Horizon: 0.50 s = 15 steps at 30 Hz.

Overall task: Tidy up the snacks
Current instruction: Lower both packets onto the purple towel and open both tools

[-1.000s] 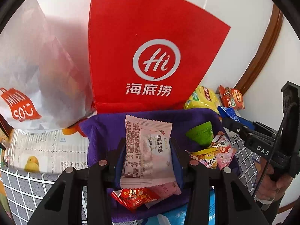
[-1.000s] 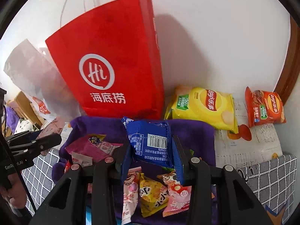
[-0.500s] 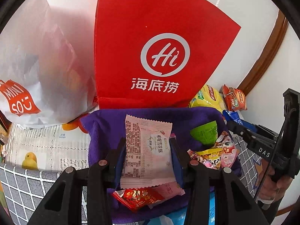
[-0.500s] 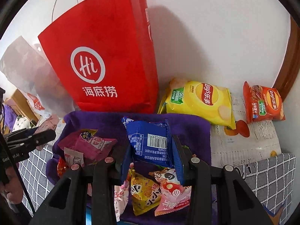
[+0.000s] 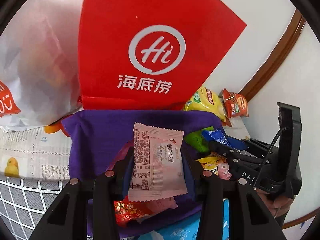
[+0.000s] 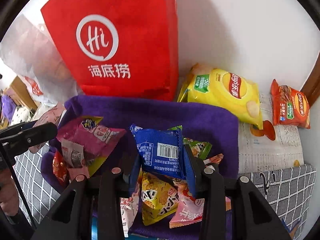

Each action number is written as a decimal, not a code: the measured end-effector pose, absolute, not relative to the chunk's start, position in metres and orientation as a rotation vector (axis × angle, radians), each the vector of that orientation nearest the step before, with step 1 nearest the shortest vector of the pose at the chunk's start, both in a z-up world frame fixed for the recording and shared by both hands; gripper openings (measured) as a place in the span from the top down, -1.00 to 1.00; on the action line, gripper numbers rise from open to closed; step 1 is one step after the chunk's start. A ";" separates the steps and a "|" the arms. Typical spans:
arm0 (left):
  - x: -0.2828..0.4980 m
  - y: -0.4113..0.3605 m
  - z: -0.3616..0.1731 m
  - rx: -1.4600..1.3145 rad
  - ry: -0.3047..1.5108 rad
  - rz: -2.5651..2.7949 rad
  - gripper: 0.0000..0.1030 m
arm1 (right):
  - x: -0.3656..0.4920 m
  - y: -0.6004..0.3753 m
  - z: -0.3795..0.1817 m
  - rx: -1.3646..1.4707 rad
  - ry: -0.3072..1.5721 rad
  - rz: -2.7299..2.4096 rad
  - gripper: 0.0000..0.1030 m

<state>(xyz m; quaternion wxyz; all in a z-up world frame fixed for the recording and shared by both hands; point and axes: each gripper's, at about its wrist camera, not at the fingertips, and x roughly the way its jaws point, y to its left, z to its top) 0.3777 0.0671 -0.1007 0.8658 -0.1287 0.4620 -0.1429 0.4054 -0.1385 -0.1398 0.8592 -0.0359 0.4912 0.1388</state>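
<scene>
The left gripper [image 5: 158, 160] is clamped on a pale pink snack packet [image 5: 158, 164], held upright between both pads above the purple fabric bin [image 5: 96, 140]. The right gripper [image 6: 162, 160] is clamped on a blue snack packet [image 6: 160, 150], barcode side facing the camera, also above the bin. Inside the bin, beneath the right gripper, lie a yellow cracker packet [image 6: 158, 202], a pink packet [image 6: 186, 212] and a green packet [image 6: 200, 148]; a large magenta packet [image 6: 92, 138] leans in the bin's left part, with a small red packet [image 6: 60, 168] at its near left. In the left wrist view, a red packet [image 5: 130, 210] lies under the held pale pink packet. Directly behind the bin stands a red Hi-logo tote bag [image 6: 120, 46], touching its far rim. A translucent white plastic bag [image 5: 36, 64] sits left of the tote. Right of the tote, a yellow Lay's chip bag [image 6: 224, 94] leans at the wall, and an orange-red Lay's bag [image 6: 290, 106] lies farther right on the printed paper [image 6: 270, 150].
</scene>
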 end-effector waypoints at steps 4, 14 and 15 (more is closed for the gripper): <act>0.381 0.063 -0.107 -0.271 0.990 -0.298 0.19 | 0.406 -0.137 -0.144 -0.084 1.047 0.288 0.22; 0.384 0.054 -0.118 -0.247 1.033 -0.290 0.19 | 0.410 -0.140 -0.151 -0.090 1.073 0.268 0.21; 0.385 0.053 -0.119 -0.244 1.036 -0.290 0.19 | 0.410 -0.141 -0.150 -0.091 1.073 0.269 0.21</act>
